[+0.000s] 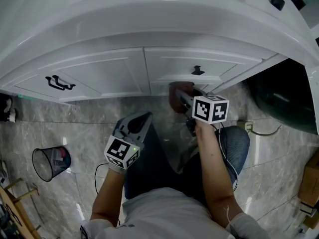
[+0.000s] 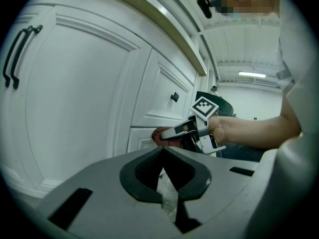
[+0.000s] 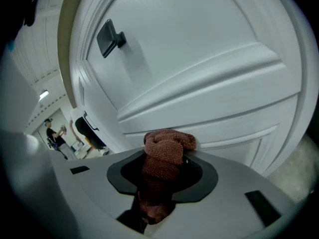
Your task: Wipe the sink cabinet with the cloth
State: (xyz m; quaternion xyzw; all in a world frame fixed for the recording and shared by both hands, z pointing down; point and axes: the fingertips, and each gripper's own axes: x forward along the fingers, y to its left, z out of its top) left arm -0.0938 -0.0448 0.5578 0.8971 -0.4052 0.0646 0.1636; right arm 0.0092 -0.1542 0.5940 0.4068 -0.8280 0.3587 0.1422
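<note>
The white sink cabinet (image 1: 114,71) fills the top of the head view. A reddish-brown cloth (image 1: 175,94) is pressed against the lower part of its right-hand drawer front. My right gripper (image 1: 183,101) is shut on the cloth. In the right gripper view the cloth (image 3: 167,151) bunches out of my right gripper (image 3: 159,183) and touches the moulded panel (image 3: 214,63). My left gripper (image 1: 142,119) hangs lower left, away from the cabinet, jaws together and empty. From the left gripper view, past my left gripper (image 2: 165,179), I see the right gripper (image 2: 192,131) and the cloth (image 2: 158,135).
Black pull handles (image 1: 60,82) sit on the left door and a black knob (image 1: 198,70) on the right drawer front. A wire waste basket (image 1: 51,162) stands on the marble floor at left. A dark green object (image 1: 281,96) lies at right. The person's legs are below the grippers.
</note>
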